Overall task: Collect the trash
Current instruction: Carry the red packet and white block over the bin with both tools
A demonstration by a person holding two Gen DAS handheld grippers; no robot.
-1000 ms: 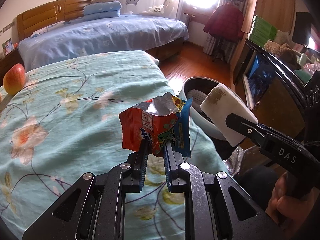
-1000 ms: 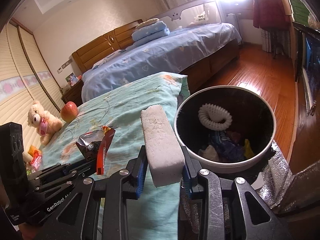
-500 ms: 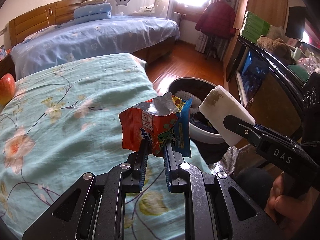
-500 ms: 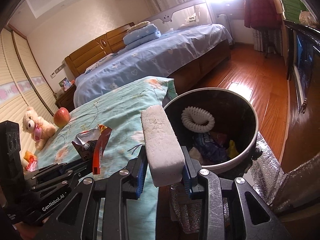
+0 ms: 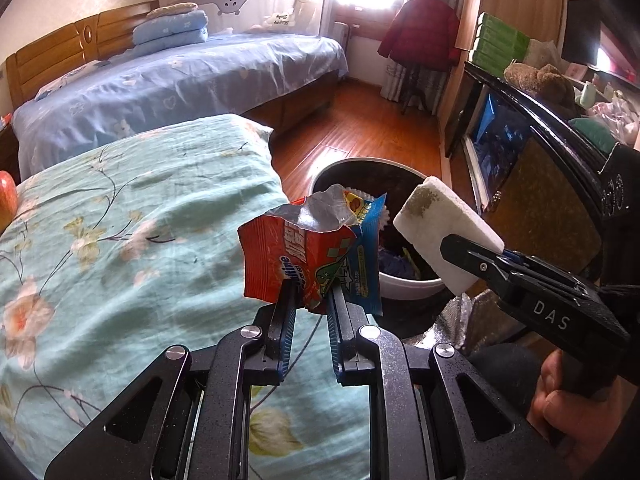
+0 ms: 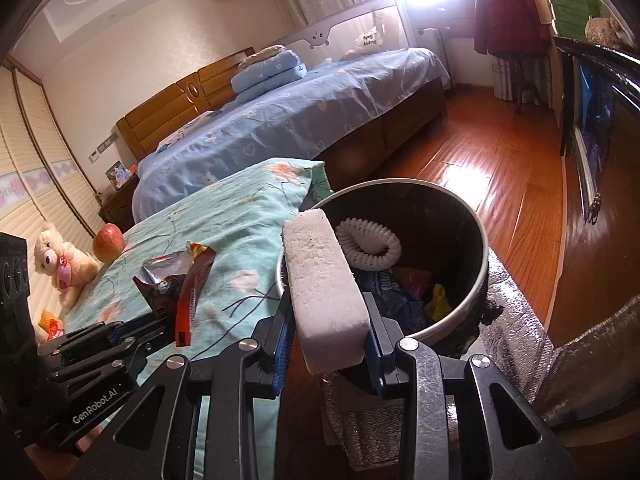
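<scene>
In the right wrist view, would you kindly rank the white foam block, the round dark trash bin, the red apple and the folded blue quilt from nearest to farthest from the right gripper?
1. White foam block: clamped in the right gripper.
2. Round dark trash bin: just beyond, slightly right.
3. Red apple: far left, on the floral bedspread.
4. Folded blue quilt: on the far bed.

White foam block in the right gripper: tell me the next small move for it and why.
Probably carry it a little further forward over the bin's opening, then open. The right gripper is shut on the white foam block, whose far end overlaps the near rim while its gripped end looks short of it. The bin already holds trash.
</scene>
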